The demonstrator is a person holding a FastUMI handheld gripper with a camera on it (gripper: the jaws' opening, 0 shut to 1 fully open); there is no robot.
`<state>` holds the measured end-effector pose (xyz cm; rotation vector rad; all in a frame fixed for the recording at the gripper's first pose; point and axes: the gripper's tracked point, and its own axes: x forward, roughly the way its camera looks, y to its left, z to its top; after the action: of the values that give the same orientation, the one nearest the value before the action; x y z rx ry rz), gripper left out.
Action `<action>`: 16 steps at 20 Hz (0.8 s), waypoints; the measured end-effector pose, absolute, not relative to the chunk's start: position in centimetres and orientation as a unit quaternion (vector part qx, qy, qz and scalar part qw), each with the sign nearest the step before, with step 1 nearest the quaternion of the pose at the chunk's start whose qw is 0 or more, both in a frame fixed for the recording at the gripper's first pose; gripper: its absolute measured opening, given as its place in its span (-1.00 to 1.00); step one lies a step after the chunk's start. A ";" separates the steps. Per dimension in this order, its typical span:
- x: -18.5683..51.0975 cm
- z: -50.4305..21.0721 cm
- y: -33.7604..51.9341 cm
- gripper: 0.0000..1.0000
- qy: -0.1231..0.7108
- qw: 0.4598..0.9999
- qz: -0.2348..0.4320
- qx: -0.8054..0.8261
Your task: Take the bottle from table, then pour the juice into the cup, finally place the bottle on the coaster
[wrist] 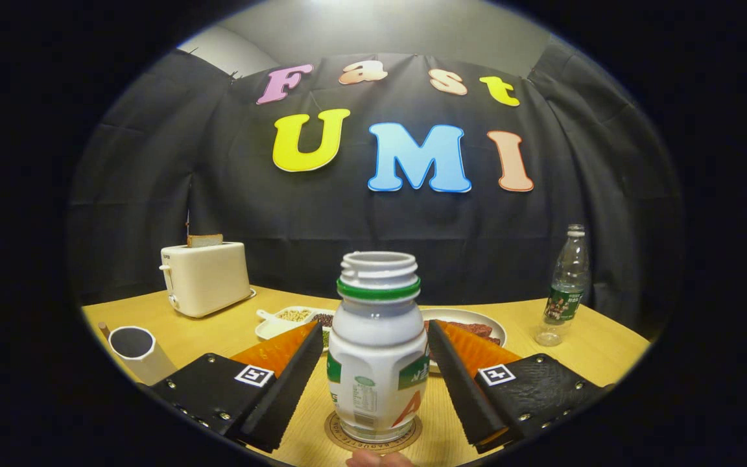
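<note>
A fingertip of the person [380,459] shows at the very near edge, just in front of the coaster [373,436], a round disc lying flat on the wooden table [607,350]. The bottle [377,350] stands upright on that coaster — white, capless, with a green ring under its threaded neck and a printed label on its side. The gripper [377,370] sits around it with its fingers [289,383] spread: one finger lies to each side of the bottle, and a narrow strip of table seems to show between each inner face and the bottle's wall, so the fingers appear to flank the bottle rather than press on it. Off to the left of the left finger stands the cup [135,350], white, tilted by the lens, its inside dark. Beyond it a cream toaster [205,277] rests near the back of the table with a slice of bread [204,240] sticking up from its slot. Behind the bottle lie a white divided dish [286,319] holding beans or grains and a plate [487,324] with dark reddish food. Well to the right, near the black cloth wall, stands a clear plastic water bottle [565,285] — upright, almost empty.
</note>
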<state>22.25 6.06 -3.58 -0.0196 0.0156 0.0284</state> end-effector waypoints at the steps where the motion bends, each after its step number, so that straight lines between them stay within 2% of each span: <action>1: 21.8 -2.6 5.9 0.98 0.000 1.000 0.010 -0.008; 16: 11.8 10.4 6.3 0.98 -0.031 0.999 -0.014 0.006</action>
<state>11.75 6.29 10.36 0.0130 -0.0610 -0.0280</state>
